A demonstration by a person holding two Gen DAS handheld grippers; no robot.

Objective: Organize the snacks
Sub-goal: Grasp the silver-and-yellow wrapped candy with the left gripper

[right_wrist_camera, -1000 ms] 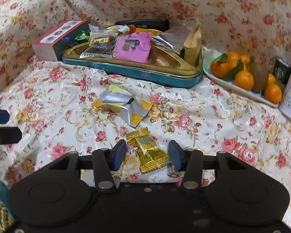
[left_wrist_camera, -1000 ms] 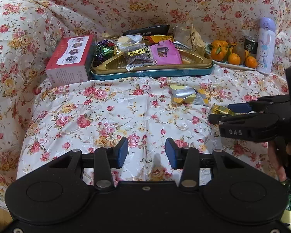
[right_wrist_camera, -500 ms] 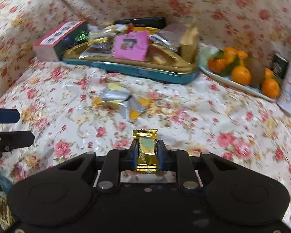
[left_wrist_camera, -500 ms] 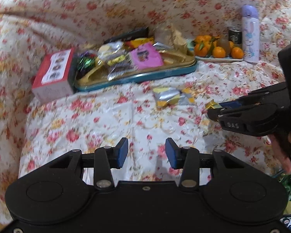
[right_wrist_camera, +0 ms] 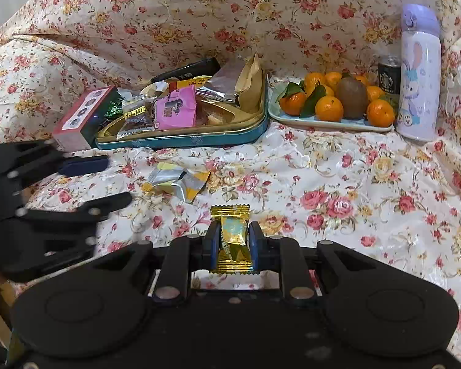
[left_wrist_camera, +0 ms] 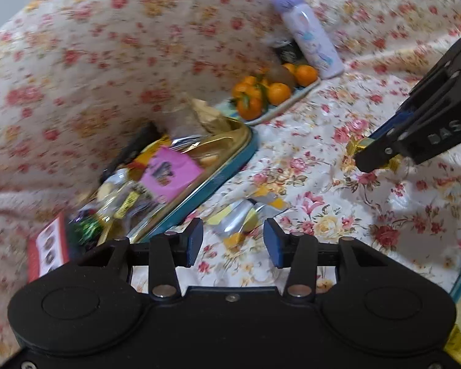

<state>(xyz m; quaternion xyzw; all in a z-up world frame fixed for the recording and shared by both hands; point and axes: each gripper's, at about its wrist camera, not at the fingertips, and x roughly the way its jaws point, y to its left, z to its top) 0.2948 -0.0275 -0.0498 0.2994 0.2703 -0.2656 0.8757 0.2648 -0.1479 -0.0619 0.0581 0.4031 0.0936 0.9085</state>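
Note:
My right gripper (right_wrist_camera: 232, 243) is shut on a gold candy wrapper (right_wrist_camera: 233, 240) and holds it above the floral cloth. In the left wrist view that gripper (left_wrist_camera: 375, 156) shows at the right with the gold candy (left_wrist_camera: 358, 146) in it. My left gripper (left_wrist_camera: 233, 241) is open and empty, tilted, just above two silver-and-yellow packets (left_wrist_camera: 246, 215) on the cloth; they also show in the right wrist view (right_wrist_camera: 176, 181). Behind them is a teal and gold tin tray (right_wrist_camera: 181, 141) full of snacks, with a pink packet (right_wrist_camera: 175, 109) on top.
A red and white box (right_wrist_camera: 80, 115) stands left of the tray. A plate of oranges and a kiwi (right_wrist_camera: 335, 104), a small dark can (right_wrist_camera: 388, 73) and a lilac bottle (right_wrist_camera: 418, 70) stand at the right back. Floral cloth rises behind.
My right gripper closed on the gold candy and lifted it. My left gripper swung and tilted to the right, closer to the silver-and-yellow packets.

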